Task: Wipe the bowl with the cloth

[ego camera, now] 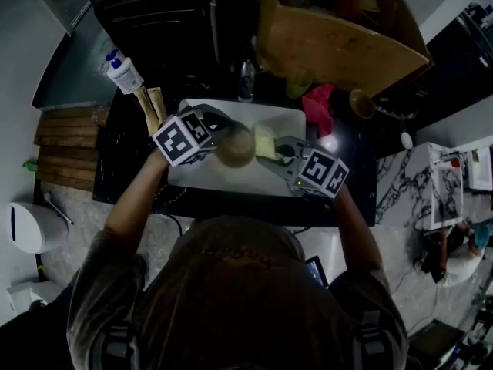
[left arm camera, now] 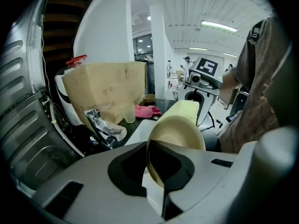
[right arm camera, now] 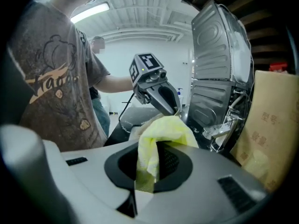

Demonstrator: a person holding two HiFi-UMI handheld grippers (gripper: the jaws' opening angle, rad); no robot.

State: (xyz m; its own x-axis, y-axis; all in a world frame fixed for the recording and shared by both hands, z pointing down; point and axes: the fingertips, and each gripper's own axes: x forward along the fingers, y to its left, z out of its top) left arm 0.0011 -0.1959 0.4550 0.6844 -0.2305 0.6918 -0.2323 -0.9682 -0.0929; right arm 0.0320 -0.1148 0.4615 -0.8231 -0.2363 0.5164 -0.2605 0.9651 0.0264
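Left claw is clenched on the rim of the bowl. The beige bowl is held tipped on edge over the white sink, at mid-scene between the two claws. Right claw is clamped on the yellow cloth, and a bunched fold sticks out past the jaws. In the head view the cloth sits right against the bowl's right side (contact looks likely, but the exact touch spot is not clear). The sink is set in a dark desk.

- Faucet stands at the far edge of the sink.
- Cardboard box is far and to the right, on the desk behind the sink.
- Pink rag lies just right of the sink's far corner, with a small brown bowl further right.
- Pump bottle stands far left of the sink.
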